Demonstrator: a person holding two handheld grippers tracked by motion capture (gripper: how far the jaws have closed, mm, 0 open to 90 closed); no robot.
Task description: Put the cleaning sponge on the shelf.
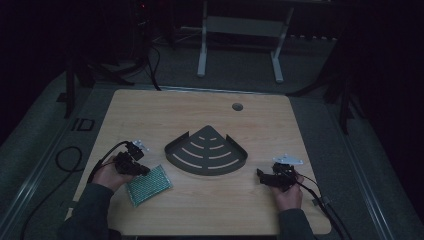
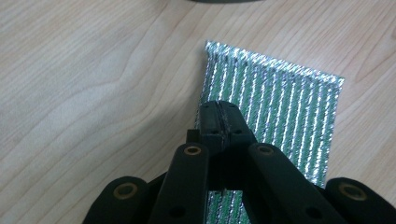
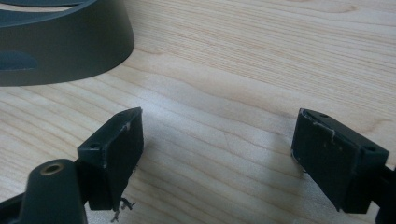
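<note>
A green scouring pad with silver stripes lies flat on the wooden table at the front left. My left gripper sits at its upper left corner. In the left gripper view the jaws are pressed together on the pad's left edge, with a thin strip of it pinched between them. A dark grey quarter-round corner shelf with slots lies in the middle of the table. My right gripper rests on the table to its right, and its jaws stand wide apart over bare wood, with the shelf's rim at the upper left.
A round cable hole is in the table near the far edge. Cables trail off both front corners. A white stand is on the floor beyond the table. Bare wood lies between the pad and the right gripper.
</note>
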